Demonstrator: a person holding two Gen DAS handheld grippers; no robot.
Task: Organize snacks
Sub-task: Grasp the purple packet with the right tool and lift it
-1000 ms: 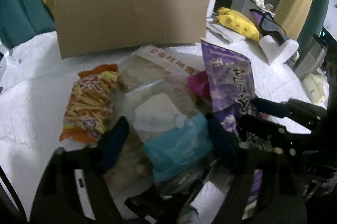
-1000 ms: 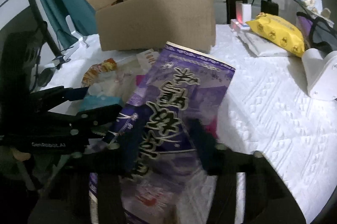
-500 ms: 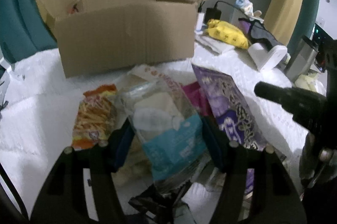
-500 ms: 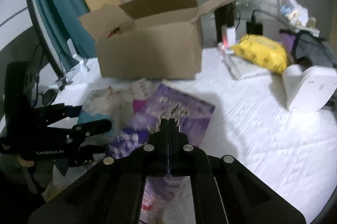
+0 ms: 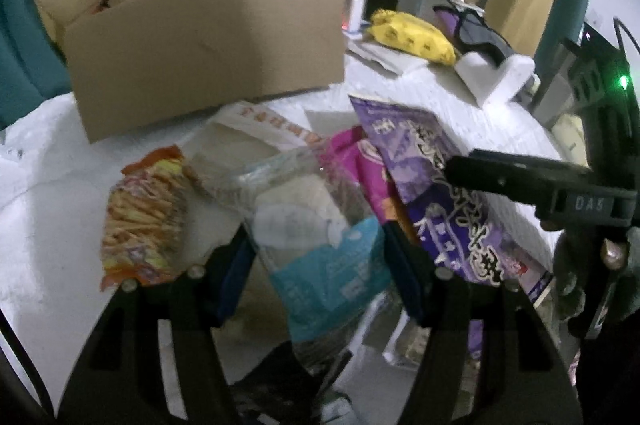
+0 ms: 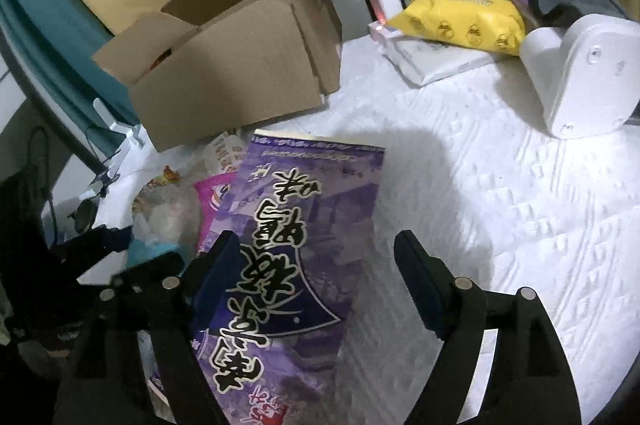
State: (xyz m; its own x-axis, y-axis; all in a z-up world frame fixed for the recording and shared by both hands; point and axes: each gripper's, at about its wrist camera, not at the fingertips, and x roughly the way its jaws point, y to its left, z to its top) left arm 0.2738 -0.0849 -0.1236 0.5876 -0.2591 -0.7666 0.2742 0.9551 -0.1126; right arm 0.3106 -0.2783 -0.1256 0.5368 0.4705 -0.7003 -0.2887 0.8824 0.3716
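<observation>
My left gripper point(image 5: 320, 265) is shut on a clear bag with a teal label point(image 5: 320, 245) and holds it above the pile. Under it lie an orange bag of stick snacks point(image 5: 144, 221), a pink packet point(image 5: 356, 161) and a large purple snack bag point(image 5: 432, 181). My right gripper point(image 6: 316, 273) is open over the purple snack bag point(image 6: 304, 245), its fingers apart above the bag. An open cardboard box point(image 5: 200, 41) stands behind the pile; it also shows in the right wrist view point(image 6: 236, 65).
A yellow packet point(image 6: 460, 21) lies on a white book at the back right, next to a white stand point(image 6: 580, 73), chargers and cables. The white quilted surface point(image 6: 500, 205) spreads to the right. A teal curtain hangs at the left.
My right gripper has opened from shut and come down over the purple bag. My left gripper has kept its hold on the teal-labelled bag and lifted slightly.
</observation>
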